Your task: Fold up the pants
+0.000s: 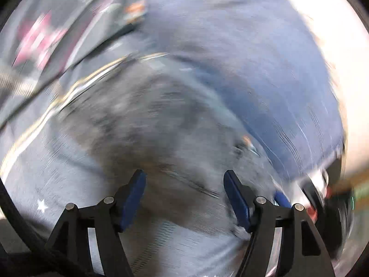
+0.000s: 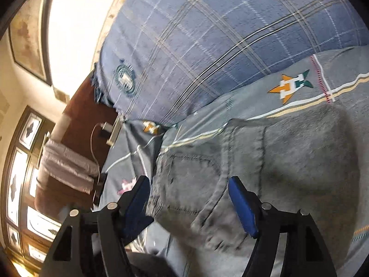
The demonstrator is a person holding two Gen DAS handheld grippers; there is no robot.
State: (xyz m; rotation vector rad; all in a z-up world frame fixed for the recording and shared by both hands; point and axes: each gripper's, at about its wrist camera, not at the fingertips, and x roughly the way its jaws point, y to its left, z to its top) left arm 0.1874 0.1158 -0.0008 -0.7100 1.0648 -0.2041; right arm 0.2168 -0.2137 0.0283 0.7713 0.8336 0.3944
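grey denim jeans (image 2: 265, 161) lying in a partly bunched heap on a bed, seat side up, with a back pocket (image 2: 186, 184) and a curved stitched seam showing at the near end. the cloth looks like washed denim: probably moderately heavy, limp rather than stiff, rough enough not to slip between padded fingers, and not fragile. thick seams and the waistband area would likely give the firmest hold; a pinch on a single loose layer in the middle would likely only lift a ridge and drag the rest. judging from the heap, the legs are not yet laid flat, so the fold itself appears not to have begun.

right gripper (image 2: 189, 187): jaws spread wide, blue pads on either side of the pocket region, just above the denim, nothing held. left gripper (image 1: 184, 180): jaws likewise spread wide over the same grey cloth (image 1: 161, 120), nothing between them; the left view is heavily motion-blurred, so contact with the cloth cannot be told.

under the jeans, a grey bedsheet (image 2: 299, 87) printed with an orange, white and green star emblem (image 2: 290, 85) and cream stripes. beyond it, farther away, a blue plaid blanket (image 2: 207, 34). at the far left, off the bed, a brown surface carrying a white cable and charger (image 2: 103, 129), folded pale cloth (image 2: 66, 164), and a wooden cabinet with glass panels (image 2: 20, 173).
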